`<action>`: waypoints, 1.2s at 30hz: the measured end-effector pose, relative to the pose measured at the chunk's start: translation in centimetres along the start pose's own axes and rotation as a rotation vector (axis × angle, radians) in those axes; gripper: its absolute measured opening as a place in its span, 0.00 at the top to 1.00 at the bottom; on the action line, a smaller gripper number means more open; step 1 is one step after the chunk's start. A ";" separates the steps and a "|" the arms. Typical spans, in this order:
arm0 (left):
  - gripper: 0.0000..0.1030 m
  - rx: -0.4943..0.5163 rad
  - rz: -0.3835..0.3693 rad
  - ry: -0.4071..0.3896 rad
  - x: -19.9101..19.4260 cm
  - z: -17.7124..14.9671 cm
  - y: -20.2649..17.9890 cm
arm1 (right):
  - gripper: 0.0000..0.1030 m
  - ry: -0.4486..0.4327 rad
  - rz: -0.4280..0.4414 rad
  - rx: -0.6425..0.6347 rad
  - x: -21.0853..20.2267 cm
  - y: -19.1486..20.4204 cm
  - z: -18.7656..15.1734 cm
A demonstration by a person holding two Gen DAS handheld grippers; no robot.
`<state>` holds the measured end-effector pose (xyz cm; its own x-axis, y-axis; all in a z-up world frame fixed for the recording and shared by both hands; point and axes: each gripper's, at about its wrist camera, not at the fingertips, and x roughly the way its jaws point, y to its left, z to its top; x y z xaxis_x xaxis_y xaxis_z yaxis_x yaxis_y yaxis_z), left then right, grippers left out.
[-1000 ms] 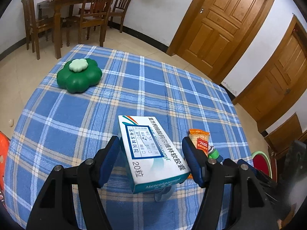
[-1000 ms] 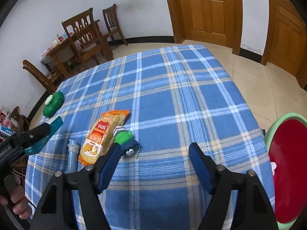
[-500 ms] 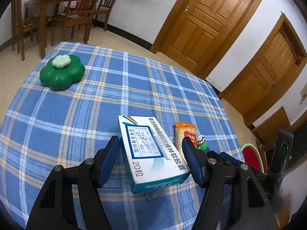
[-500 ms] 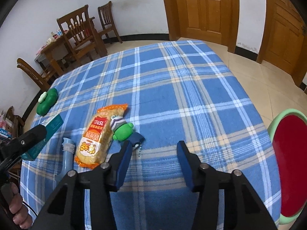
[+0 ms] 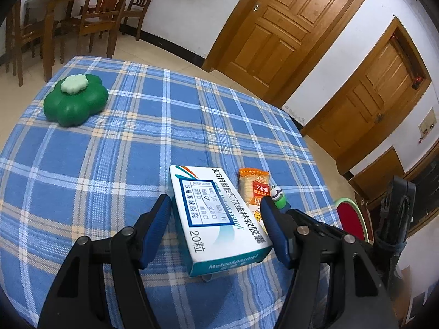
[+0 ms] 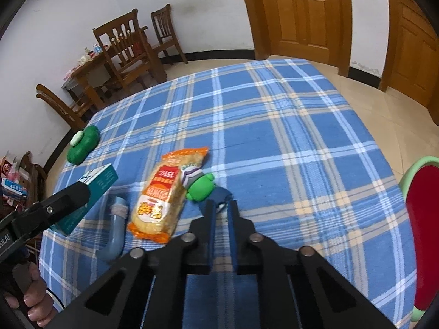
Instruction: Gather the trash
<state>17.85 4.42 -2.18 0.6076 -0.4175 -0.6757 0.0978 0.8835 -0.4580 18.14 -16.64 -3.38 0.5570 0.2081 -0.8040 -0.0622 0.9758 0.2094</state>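
Left tool [image 5: 215,220] grips the medicine box [image 5: 216,216] as before, lifted above the bench [image 5: 123,148], with the green flower [image 5: 75,102] far to its left. Beside the box lie the cracker pack [image 6: 164,194] and the green toy [image 6: 199,185]. Right tool [image 6: 221,219], wide open a second ago, has closed to a narrow gap just behind the toy's keyring; whether it pinches anything, I cannot tell.

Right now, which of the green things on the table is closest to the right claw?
The small green toy, just ahead of the right claw; the flower-shaped green box sits far off.
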 end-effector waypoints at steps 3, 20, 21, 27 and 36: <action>0.34 -0.005 0.004 -0.010 -0.5 -0.1 0.0 | 0.95 -0.005 0.015 0.017 -0.2 -0.2 -0.1; 0.34 -0.016 0.031 -0.033 -1.5 -0.1 -0.8 | 0.97 -0.091 0.071 0.064 -3.9 -1.9 -0.5; 0.34 -0.016 0.033 -0.035 -1.6 -0.1 -0.9 | 0.97 -0.094 0.070 0.050 -4.0 -1.7 -0.4; 0.34 -0.025 0.061 -0.050 -2.0 -0.2 -0.8 | 0.61 -0.079 0.059 0.019 -3.2 -1.2 0.0; 0.34 -0.052 0.099 -0.050 -1.5 0.1 0.2 | 0.42 -0.026 0.017 -0.113 -0.5 0.8 0.8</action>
<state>17.00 5.25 -1.22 0.6510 -0.3161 -0.6901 -0.0048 0.9074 -0.4201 18.49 -15.99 -2.36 0.5763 0.2246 -0.7858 -0.1641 0.9737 0.1580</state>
